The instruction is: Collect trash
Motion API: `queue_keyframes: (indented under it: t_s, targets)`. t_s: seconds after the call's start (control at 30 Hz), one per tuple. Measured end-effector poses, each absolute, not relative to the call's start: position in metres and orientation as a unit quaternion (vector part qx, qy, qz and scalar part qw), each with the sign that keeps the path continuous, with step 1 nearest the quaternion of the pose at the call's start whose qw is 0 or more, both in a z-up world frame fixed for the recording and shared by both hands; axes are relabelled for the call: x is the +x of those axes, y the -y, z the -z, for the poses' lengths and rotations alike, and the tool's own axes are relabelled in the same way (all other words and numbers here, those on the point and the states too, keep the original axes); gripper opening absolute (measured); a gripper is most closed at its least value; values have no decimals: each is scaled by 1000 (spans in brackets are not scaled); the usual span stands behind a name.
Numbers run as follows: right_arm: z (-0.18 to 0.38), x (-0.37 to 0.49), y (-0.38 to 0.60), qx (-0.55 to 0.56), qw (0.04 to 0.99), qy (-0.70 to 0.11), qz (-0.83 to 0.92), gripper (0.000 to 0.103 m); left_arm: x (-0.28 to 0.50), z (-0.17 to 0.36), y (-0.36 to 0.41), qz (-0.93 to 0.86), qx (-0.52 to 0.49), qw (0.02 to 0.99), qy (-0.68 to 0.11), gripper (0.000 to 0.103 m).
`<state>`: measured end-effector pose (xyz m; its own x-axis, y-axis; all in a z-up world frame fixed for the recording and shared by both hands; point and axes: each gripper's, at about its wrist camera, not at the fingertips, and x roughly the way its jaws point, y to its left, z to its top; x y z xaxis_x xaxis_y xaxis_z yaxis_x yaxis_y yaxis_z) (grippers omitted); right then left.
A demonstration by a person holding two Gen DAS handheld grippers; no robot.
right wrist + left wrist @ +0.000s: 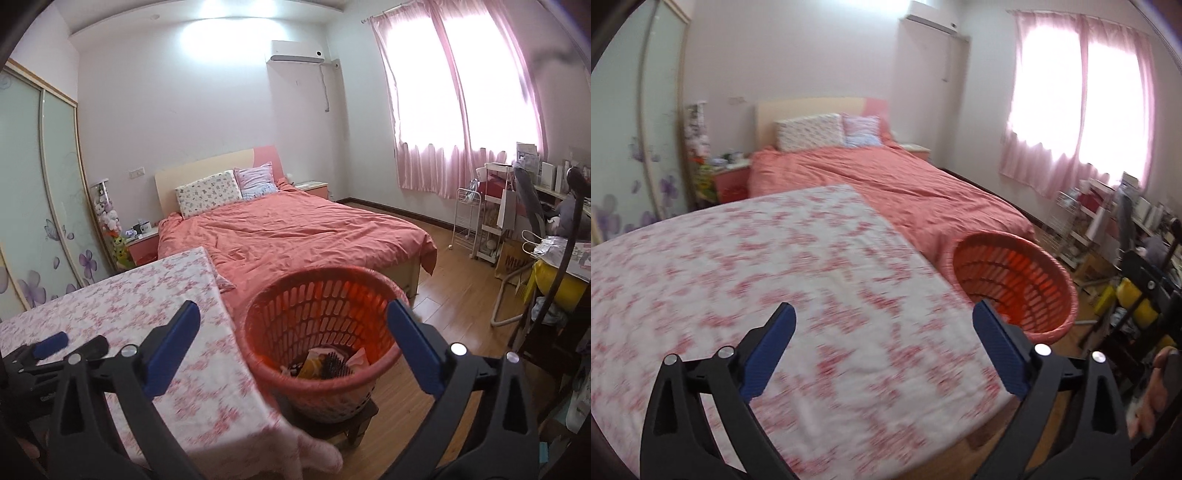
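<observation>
My left gripper (884, 307) is open above a table with a pink floral cloth (775, 266), and nothing sits between its blue pads (768, 354). To its right stands an orange slatted basket (1015, 273). In the right wrist view my right gripper (293, 306) is open and empty, hovering over that basket (314, 275). Inside at the bottom lie a black hairbrush (334, 363), a yellow wrapper (312, 367) and pink scraps (360, 358). One blue pad of the left gripper (51, 343) shows at the left over the tablecloth (147, 295).
The basket rests on a low dark stool (354, 417) between the table and a bed with a coral cover (295, 232). Wooden floor (454, 280) lies to the right, with white racks (469, 218) and a cluttered desk (554, 236). A person's hand (1152, 391) shows at lower right.
</observation>
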<state>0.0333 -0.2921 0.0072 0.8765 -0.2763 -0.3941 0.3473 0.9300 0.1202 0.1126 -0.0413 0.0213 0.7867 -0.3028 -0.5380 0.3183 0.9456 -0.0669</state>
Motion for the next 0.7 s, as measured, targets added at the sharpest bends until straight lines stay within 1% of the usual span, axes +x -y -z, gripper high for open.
queue_keyframes:
  t_s: [0.17, 0.53, 0.7]
  targets:
    - [-7, 10, 262, 58, 966, -181, 174, 99, 85, -22, 19, 117, 10, 959, -259, 100]
    - [5, -27, 214, 10, 964, -183, 190, 99, 32, -15, -4, 50, 7, 974, -222, 100]
    - [14, -31, 209, 8, 959, -198, 201, 99, 23, -7, -7, 38, 0, 973, -229, 100]
